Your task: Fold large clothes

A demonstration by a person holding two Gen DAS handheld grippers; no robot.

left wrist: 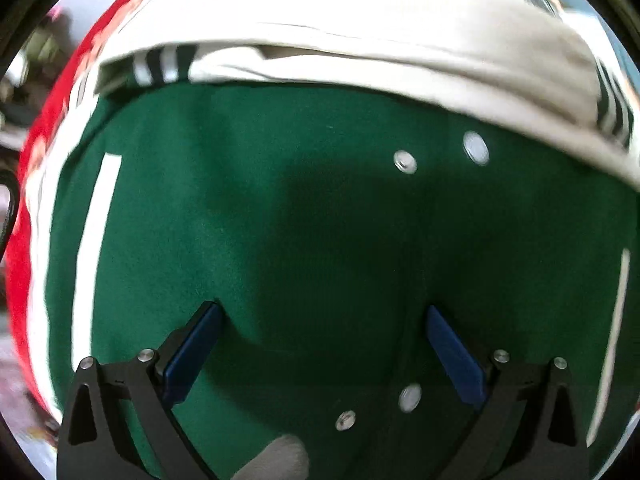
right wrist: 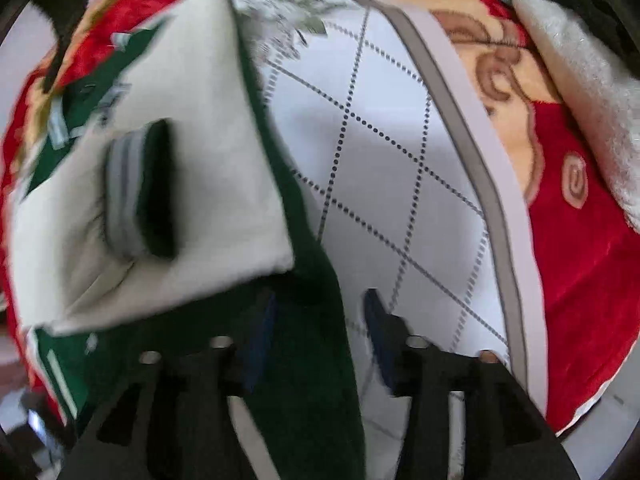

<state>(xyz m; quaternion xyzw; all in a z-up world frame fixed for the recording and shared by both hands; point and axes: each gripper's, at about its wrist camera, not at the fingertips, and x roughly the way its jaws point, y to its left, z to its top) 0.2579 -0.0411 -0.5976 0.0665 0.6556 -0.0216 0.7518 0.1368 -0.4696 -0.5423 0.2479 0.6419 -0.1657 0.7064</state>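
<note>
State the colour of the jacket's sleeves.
Cream white sleeves on a dark green jacket; the left wrist view shows it best.

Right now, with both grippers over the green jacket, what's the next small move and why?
Probably lower the left gripper straight down and pinch the green jacket. Its jaws stand wide open above the flat green panel near the snaps, with nothing between them, and the cream sleeve is already folded across the top.
</note>
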